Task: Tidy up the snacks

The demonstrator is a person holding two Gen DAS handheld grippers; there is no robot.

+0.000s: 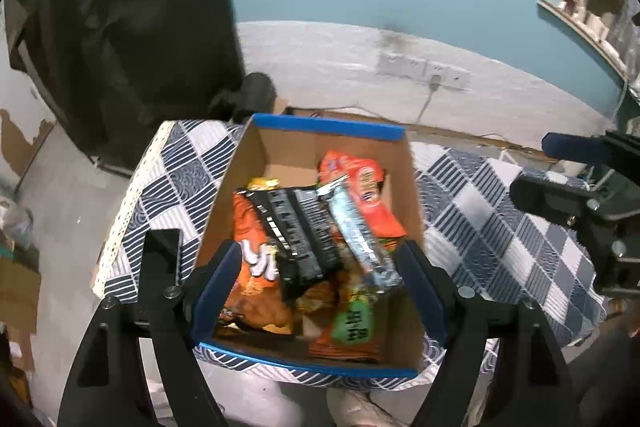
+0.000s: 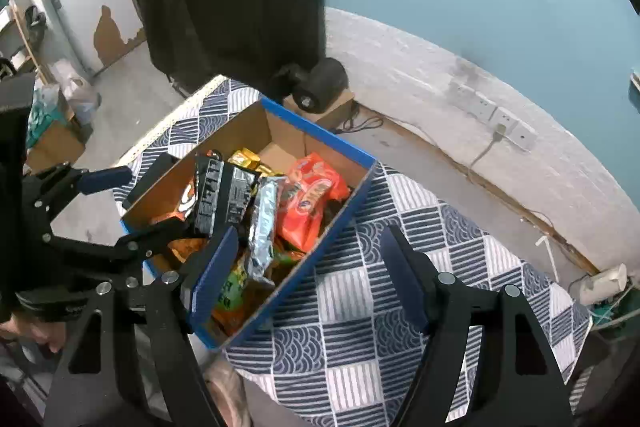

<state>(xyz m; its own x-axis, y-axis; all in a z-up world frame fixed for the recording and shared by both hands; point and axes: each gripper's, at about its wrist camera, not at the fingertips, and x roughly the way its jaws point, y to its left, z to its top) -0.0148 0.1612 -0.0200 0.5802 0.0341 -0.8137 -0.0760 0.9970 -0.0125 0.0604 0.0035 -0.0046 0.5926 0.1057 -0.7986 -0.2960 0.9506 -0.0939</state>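
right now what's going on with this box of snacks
A person is sorting snacks with two tools. The cardboard box on the checked tablecloth is full of packets, a black packet and a silver bar on top. The left hand-held gripper hangs open over it; the right hand-held gripper is open too, holding nothing.

Each gripper [image 1: 320, 291] is black, with blue pads [image 2: 214, 275] and silver screws.

An open blue-edged cardboard box [image 1: 328, 125] stands on the table's navy-and-white checked patchwork cloth [image 1: 492, 211], holding a black foil snack packet [image 1: 298, 227] atop an orange crisp bag [image 1: 256, 267], a silver wrapped bar [image 1: 360, 239] right of it, and a red-orange snack pack [image 1: 360, 183] behind.
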